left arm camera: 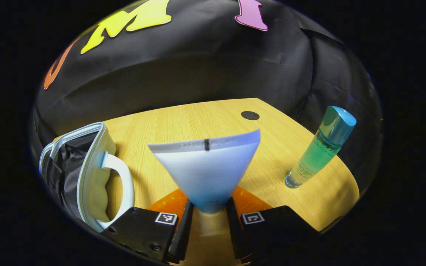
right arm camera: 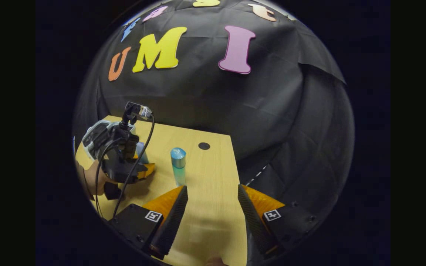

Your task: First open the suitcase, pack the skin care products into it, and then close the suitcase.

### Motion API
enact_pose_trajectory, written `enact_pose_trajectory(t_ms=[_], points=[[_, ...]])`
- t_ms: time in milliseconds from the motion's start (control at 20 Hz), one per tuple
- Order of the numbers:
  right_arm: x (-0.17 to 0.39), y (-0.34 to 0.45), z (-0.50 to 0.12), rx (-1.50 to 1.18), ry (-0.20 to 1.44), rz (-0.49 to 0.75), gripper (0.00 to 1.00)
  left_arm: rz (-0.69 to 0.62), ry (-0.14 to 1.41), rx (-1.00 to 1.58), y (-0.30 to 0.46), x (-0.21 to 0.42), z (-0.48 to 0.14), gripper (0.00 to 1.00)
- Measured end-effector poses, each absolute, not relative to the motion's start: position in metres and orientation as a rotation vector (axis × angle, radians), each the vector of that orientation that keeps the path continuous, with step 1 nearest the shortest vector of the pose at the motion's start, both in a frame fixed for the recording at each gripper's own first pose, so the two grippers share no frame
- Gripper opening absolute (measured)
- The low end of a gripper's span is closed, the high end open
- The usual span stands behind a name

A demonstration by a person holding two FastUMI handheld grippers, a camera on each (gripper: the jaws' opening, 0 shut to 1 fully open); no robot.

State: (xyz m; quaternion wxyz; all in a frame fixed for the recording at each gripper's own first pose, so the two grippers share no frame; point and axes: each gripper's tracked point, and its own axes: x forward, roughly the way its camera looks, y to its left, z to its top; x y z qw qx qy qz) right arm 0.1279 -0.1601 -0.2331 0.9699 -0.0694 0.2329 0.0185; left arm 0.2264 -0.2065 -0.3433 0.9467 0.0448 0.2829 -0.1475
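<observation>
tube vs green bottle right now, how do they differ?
The white tube is held between the left tongs, crimped end up; the green bottle stands free on the table. The tube is opaque and flat-ended; the bottle is see-through with a blue cap. Both are outside the open suitcase.

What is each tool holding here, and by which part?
The left tool pinches a white-blue tube by its narrow cap end, its flat crimped end pointing away. The right tool is open and holds nothing.
</observation>
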Motion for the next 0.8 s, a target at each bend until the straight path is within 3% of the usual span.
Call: enact_pose_trajectory(t_ms=[50,100,450,800], points=[[0.132,-0.159,-0.236,-0.138,0.466,0.043,0.81,-0.301,0.573,0.088,-0.206,0.226,-0.344,0.56],[0.137,-0.155,-0.238,-0.125,0.463,0.057,0.81,-0.298,0.575,0.082,-0.205,0.227,-0.343,0.48],[0.172,-0.111,-0.261,-0.08,0.454,0.134,0.81,-0.289,0.545,0.033,-0.193,0.203,-0.306,0.47],[0.217,-0.07,-0.289,-0.069,0.45,0.147,0.81,-0.254,0.524,0.015,-0.146,0.139,-0.248,0.47]])
